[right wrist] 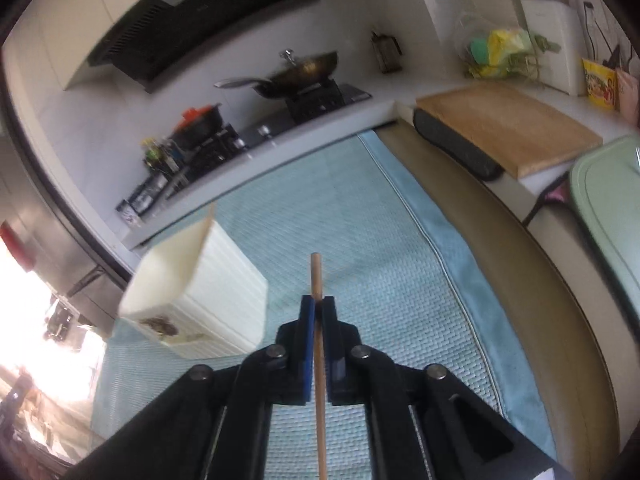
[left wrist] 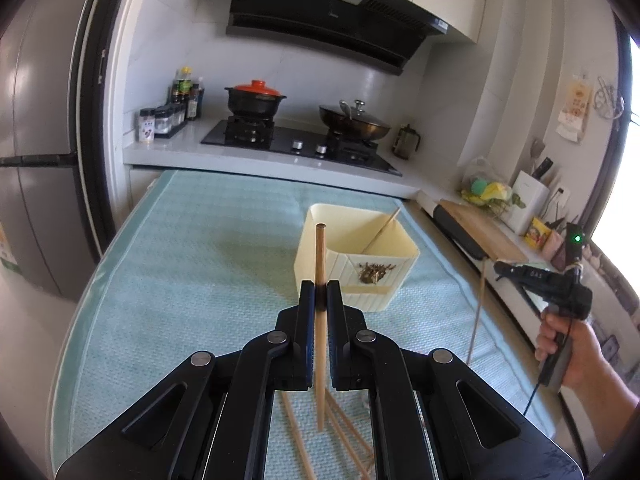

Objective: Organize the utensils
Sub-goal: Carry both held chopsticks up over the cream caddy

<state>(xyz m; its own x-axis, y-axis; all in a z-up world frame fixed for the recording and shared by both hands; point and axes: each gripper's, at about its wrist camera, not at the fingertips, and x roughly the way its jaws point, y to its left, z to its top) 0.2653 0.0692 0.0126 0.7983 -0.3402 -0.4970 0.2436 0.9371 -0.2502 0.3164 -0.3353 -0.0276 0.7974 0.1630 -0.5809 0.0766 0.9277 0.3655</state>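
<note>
Behind holder [left wrist: 356, 256], left view: stove [left wrist: 300, 140].

A cream ribbed holder box [left wrist: 356, 258] stands upright on the blue mat, one thin chopstick [left wrist: 387, 225] leaning inside it. Nearer than the box, one wooden chopstick [left wrist: 320, 320] stands almost vertical; loose chopsticks [left wrist: 348, 436] lie crossed (partly hidden) below it. Right of the box, another [right wrist: 319, 360] is lifted.

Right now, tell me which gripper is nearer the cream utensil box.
Left. The left gripper, shut on a chopstick, hangs just in front of the cream box. The right gripper, holding another chopstick, is off to the box's right.
</note>
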